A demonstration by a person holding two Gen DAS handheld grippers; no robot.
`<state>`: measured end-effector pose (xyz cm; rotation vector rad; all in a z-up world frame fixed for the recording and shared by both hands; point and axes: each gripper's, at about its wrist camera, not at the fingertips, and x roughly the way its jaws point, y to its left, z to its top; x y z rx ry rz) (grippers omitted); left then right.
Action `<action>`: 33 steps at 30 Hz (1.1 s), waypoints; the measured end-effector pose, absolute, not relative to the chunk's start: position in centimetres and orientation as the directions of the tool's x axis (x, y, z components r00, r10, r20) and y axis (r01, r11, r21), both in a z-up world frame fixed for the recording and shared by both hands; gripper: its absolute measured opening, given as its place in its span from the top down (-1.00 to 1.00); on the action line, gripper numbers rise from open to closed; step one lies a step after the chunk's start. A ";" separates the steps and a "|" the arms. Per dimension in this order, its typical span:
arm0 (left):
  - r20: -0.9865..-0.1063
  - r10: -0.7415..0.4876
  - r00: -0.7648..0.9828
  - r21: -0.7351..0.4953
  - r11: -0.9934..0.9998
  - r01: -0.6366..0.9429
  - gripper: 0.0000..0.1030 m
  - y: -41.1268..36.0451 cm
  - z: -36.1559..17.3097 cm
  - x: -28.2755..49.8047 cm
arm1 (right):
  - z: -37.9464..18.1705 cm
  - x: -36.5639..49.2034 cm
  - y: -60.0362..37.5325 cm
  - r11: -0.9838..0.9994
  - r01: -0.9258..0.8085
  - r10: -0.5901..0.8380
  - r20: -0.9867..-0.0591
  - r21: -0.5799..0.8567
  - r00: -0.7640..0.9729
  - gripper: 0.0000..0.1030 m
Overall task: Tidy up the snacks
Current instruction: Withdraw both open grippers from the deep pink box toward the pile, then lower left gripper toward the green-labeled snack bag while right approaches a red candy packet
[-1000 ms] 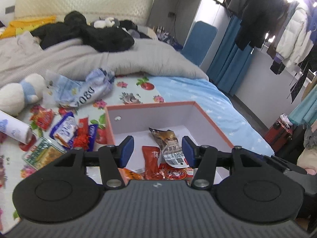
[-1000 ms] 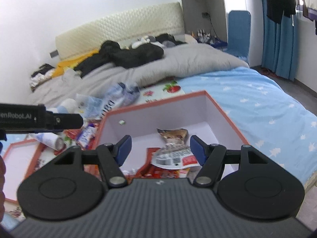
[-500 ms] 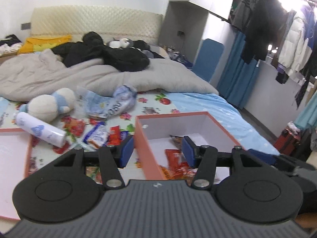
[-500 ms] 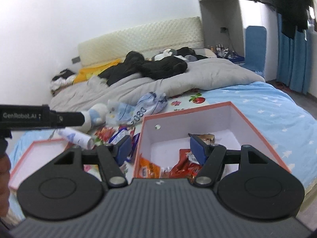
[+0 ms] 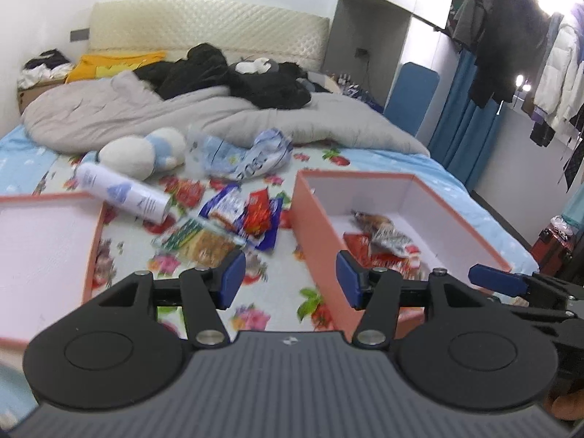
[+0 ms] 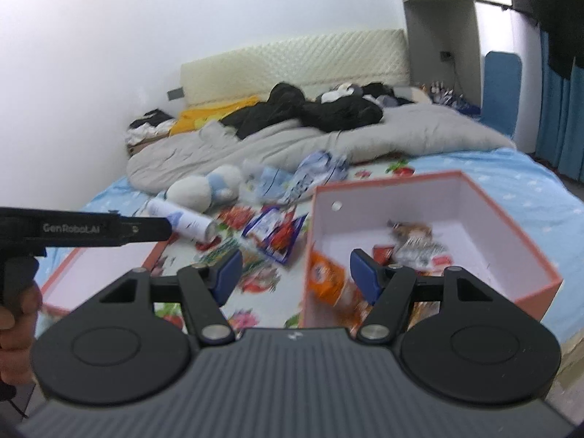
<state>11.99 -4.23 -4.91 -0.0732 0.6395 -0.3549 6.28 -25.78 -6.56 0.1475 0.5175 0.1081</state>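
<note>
An open orange box (image 5: 314,219) (image 6: 511,230) with a white inside sits on the bed and holds several snack packets (image 5: 383,241) (image 6: 412,244), one of them orange (image 6: 326,277). Loose snack packets (image 5: 241,215) (image 6: 275,233) lie on the flowered sheet left of the box. My left gripper (image 5: 286,279) is open and empty, held above the sheet near the box's left wall. My right gripper (image 6: 294,270) is open and empty, over the box's left front corner.
The box lid (image 5: 40,252) (image 6: 95,273) lies at the left. A white spray can (image 5: 124,193), a plush toy (image 5: 142,153), a crumpled blue-white bag (image 5: 252,153) and a grey duvet (image 5: 182,109) lie beyond. The right gripper's finger (image 5: 496,279) shows at right.
Both grippers have pulled back and swung left from above the box. More of the bed, the loose snacks and the lid have come into view. Both stay open and empty.
</note>
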 end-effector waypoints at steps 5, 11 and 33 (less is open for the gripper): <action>-0.616 -0.315 0.722 -0.174 0.948 0.265 -0.21 -1.9 -7.3 9.7 | -8.0 4.9 -23.5 0.983 -0.113 0.173 -0.498 0.148 0.850 -0.31; -0.650 -0.286 0.704 -0.240 0.956 0.166 -0.21 2.0 -9.7 9.2 | -8.6 4.7 -21.5 0.981 -0.128 0.183 -0.499 0.143 0.847 -0.31; -0.677 -0.295 0.675 -0.140 0.951 0.275 -0.30 1.7 -14.2 24.5 | -9.8 17.9 -18.9 0.958 -0.240 0.286 -0.548 0.156 0.786 -0.29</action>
